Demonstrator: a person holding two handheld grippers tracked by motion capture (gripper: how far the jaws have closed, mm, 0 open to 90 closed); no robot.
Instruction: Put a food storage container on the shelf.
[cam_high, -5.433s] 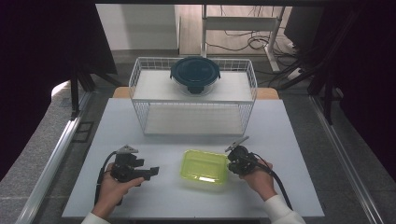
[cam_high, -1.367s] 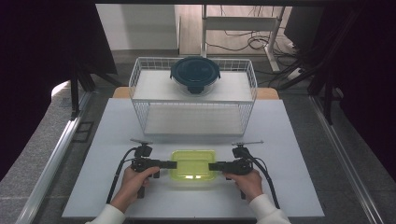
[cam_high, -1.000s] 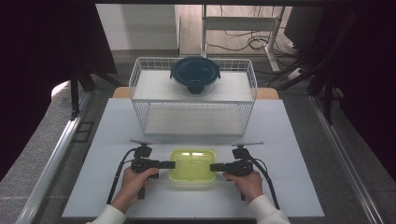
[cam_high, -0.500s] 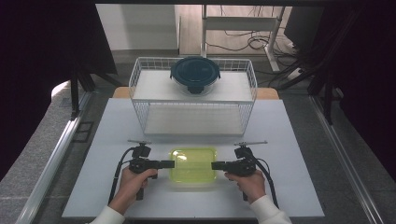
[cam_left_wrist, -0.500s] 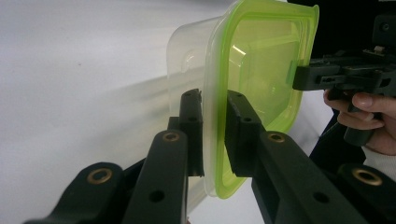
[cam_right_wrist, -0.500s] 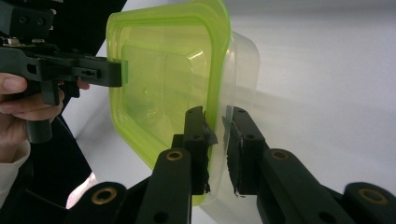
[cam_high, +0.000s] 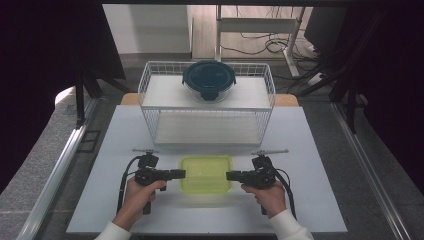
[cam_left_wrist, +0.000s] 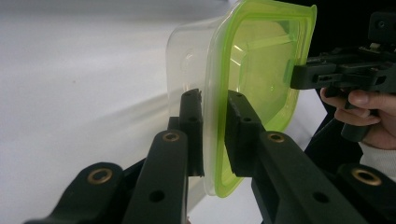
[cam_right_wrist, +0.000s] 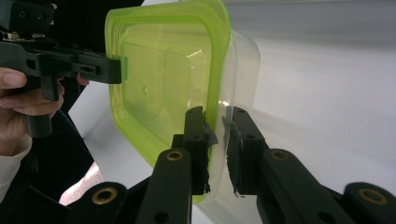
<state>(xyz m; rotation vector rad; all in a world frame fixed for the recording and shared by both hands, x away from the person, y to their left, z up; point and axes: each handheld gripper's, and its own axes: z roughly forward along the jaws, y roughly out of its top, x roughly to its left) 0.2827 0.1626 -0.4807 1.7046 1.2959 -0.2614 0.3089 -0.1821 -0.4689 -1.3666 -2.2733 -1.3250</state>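
**Two claws grip a lidded green container from opposite sides**

A clear plastic container (cam_high: 206, 174) with a lime-green lid (cam_left_wrist: 261, 70) sits near the front middle of the white bench (cam_high: 320, 150), between the person's two hands. The left claw (cam_high: 181, 174) meets its left edge and the right claw (cam_high: 230, 175) meets its right edge, each pointing inward toward the other.

In the left gripper view, the left claw (cam_left_wrist: 215, 135) is clenched on the container's rim: one jaw lies against the clear wall below the lid, the other presses on the green lid's top face, with the lid's edge sandwiched between them. Farther off in that view the right claw touches the opposite edge, held by the right hand (cam_left_wrist: 369, 116).

In the right gripper view, the right claw (cam_right_wrist: 218, 144) straddles the rim in the same way, one jaw on the lid side and one on the clear wall side; they are closed onto the edge. The left hand (cam_right_wrist: 23, 100) and its claw show at the far edge of the lid.

Behind the container, toward the back of the bench, stands a white wire basket (cam_high: 150, 107). On its top rests a round glass container with a dark blue-green lid (cam_high: 209, 79). Both hands come in from the bottom of the high view, white sleeves (cam_high: 287, 225) at the wrists, with a black cable (cam_high: 122, 182) looping from the left gripper.
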